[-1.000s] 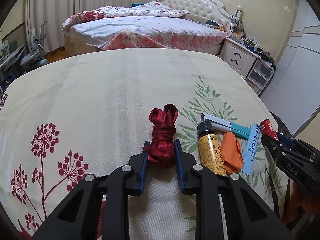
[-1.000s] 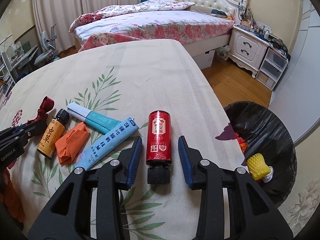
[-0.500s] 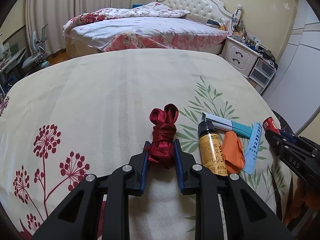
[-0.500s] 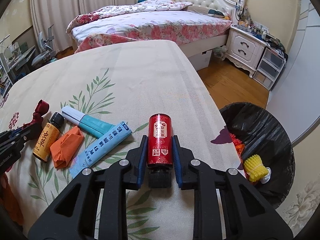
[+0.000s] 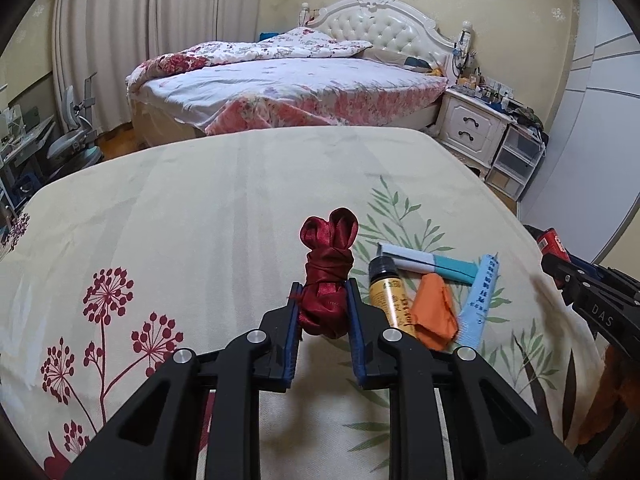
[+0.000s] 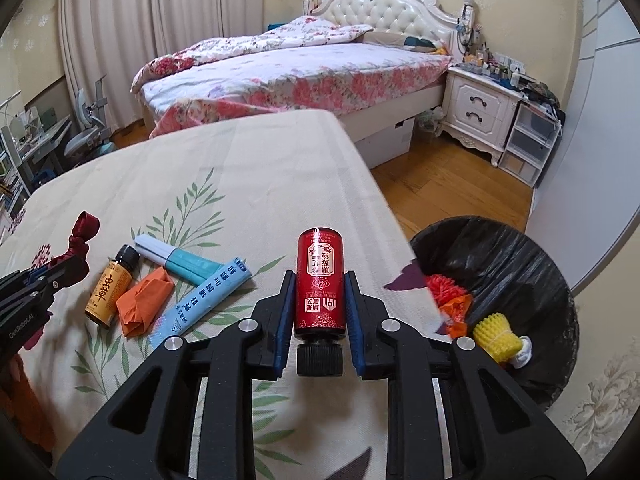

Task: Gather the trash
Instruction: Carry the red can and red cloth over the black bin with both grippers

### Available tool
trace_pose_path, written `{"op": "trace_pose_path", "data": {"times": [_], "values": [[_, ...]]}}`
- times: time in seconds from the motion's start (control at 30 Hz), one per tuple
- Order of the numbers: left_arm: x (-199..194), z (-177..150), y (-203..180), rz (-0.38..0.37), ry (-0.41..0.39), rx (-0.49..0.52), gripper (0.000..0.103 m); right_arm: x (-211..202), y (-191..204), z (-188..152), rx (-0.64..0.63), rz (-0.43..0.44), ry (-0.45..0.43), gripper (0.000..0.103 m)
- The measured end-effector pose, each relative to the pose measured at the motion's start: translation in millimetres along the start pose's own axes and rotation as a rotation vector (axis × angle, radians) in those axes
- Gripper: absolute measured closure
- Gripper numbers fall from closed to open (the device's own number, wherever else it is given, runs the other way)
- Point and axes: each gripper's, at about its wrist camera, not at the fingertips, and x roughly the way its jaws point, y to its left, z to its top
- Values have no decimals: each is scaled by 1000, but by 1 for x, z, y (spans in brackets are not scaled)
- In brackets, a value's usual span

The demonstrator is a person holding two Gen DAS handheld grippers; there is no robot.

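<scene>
Both grippers: black plastic frames with triangular cutouts, silver round screws at the pivots, blue ribbed pads. Left gripper side reads "GenRobot.AI" in white; right gripper side reads "DAS".

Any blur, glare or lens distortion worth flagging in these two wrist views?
Left wrist: fisheye bows the table, dark vignette corners, slight blur on the orange wrapper. Right wrist: same bowing, sharp red bottle, soft daylight, no harsh glare.

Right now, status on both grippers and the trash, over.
Left gripper shut on red ribbon bundle. Right gripper shut on red bottle. Bin with black liner at table's right edge, path unobstructed. Four items left on tablecloth.
</scene>
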Motion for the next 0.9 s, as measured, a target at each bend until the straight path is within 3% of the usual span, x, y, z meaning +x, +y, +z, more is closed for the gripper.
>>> {"op": "trace_pose_path", "data": {"times": [0.37, 0.63, 0.9], "values": [[-32, 18, -75, -147, -148, 112, 81, -34, -69, 6, 87, -151, -95, 80], [-6, 25, -155, -263, -140, 253, 81, -32, -117, 0, 169, -230, -96, 80], [24, 25, -209, -311, -102, 335, 81, -17, -146, -8, 214, -283, -73, 80]]}}
